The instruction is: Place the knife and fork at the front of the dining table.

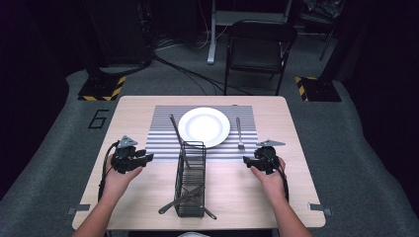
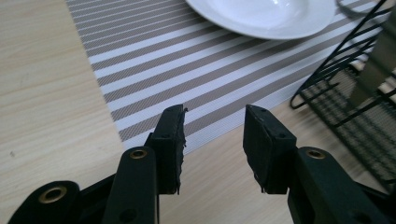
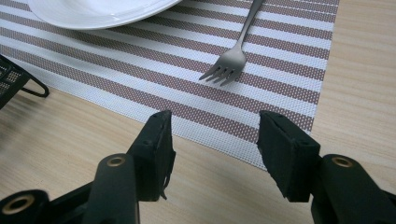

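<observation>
The fork (image 1: 239, 134) lies on the striped mat (image 1: 163, 129), just right of the plate (image 1: 204, 126), tines toward the person. A black wire caddy (image 1: 189, 180) stands at bench centre, touching the mat's near edge; cutlery pieces rest in it, one handle (image 1: 175, 129) leaning out over the mat. Bare bench (image 1: 133, 200) lies on both sides of the caddy. The right gripper (image 3: 212, 140) hovers near the mat's near right corner, fingers apart, holding nothing. The left gripper (image 2: 212, 137) hovers at the mat's near left corner, fingers apart, empty.
</observation>
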A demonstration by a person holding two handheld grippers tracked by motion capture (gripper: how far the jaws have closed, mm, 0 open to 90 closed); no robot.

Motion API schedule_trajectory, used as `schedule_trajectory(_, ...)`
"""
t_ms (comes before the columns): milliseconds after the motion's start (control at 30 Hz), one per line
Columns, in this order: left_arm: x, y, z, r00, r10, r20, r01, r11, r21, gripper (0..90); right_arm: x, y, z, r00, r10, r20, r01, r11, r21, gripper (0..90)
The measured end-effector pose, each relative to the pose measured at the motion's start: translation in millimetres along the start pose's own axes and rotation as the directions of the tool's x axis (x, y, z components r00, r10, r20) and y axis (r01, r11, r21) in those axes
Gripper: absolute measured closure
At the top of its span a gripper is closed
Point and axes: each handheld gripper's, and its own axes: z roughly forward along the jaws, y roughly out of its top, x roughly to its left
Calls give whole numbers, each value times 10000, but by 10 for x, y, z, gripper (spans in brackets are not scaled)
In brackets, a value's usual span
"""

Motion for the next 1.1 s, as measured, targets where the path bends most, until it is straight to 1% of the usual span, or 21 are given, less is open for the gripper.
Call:
schedule_trajectory(67,-56,90,-37,9997,81,222,-79,9999,-67,588,1,-2,4,10000,-3,9,3,10000,22,447)
schedule_trajectory(100,-56,90,-37,9997,81,222,-79,9999,-67,590,4,-3,6,10000,-5,8,5,10000,45,447)
schedule_trajectory(133,-110,181,-76,9992,237,334,-233,9997,-115,595,9,-3,9,10000,35,3,-35,10000,53,447)
schedule_trajectory(167,-136,224,-94,9986,241,463,-235,9996,-134,598,9,-4,13,10000,20,-28,-20,10000,52,446)
schedule_trajectory(200,-159,266,-108,9981,316,534,-306,9994,-188,601,7,-6,17,10000,-5,-33,5,10000,43,446)
schedule_trajectory(233,-188,302,-117,9979,300,581,-283,9991,-300,601,7,-6,18,10000,-2,-27,2,10000,54,446)
schedule_trajectory(300,-233,378,-148,9962,399,768,-380,9989,-262,603,2,-8,17,10000,3,-20,-3,10000,56,445)
schedule_trajectory(367,-288,449,-169,9945,509,910,-481,9983,-328,605,-1,-8,14,10000,50,-26,-50,10000,65,445)
schedule_trajectory(433,-329,497,-179,9933,600,986,-569,9978,-338,610,-1,-8,9,9999,123,-38,-123,9999,46,445)
schedule_trajectory(467,-348,523,-186,9920,701,1051,-672,9973,-306,612,-3,-8,8,9999,120,-22,-119,9999,39,445)
schedule_trajectory(567,-414,591,-185,9899,844,1139,-811,9962,-331,615,-2,-8,8,9999,116,-26,-115,9999,38,444)
schedule_trajectory(800,-492,680,-133,9869,941,1312,-901,9953,-365,619,-1,-7,7,10000,93,-35,-93,10000,21,443)
schedule_trajectory(933,-518,706,-96,9854,875,1463,-832,9959,-354,618,2,-6,3,9999,124,-20,-124,9999,4,440)
schedule_trajectory(1033,-547,721,-65,9838,848,1577,-796,9961,-389,619,3,-3,1,10000,24,-2,-24,10000,6,439)
schedule_trajectory(1100,-564,733,-43,9826,901,1624,-849,9956,-391,619,9,-4,2,10000,85,-15,-85,10000,42,439)
